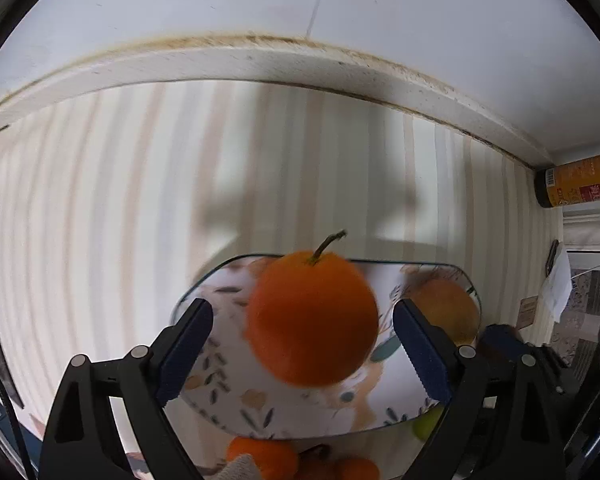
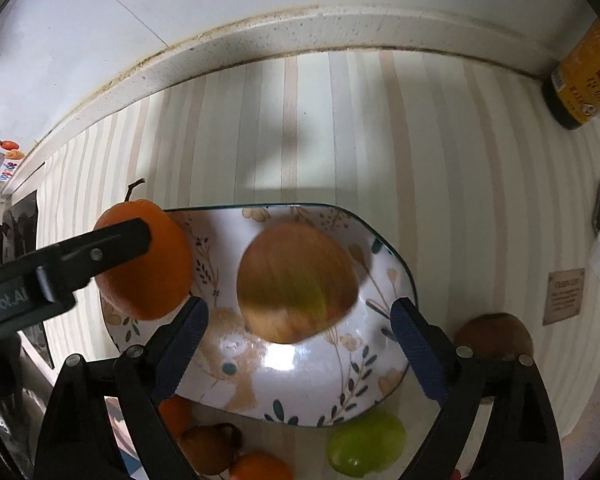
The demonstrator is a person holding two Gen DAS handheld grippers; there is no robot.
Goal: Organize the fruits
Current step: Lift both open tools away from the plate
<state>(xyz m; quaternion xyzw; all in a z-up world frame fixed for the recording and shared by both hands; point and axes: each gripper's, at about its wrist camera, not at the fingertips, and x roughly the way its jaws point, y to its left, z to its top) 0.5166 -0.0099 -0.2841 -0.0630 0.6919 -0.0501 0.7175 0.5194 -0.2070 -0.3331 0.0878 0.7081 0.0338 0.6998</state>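
A: Left wrist view: our left claw (image 1: 303, 344) stands spread around the stemmed orange fruit (image 1: 314, 318), not pinching it, over the floral ceramic plate (image 1: 260, 408).

B: Right claw (image 2: 300, 334) is spread too, around the blurred red-green apple (image 2: 296, 282) above that plate (image 2: 300, 384). We judge both are being released; we should lift straight up, avoiding nudges.

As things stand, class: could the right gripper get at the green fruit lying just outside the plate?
Probably yes. The green fruit lies on the table by the plate rim, near the right gripper, whose jaws are open. It would have to draw back and drop past the rim.
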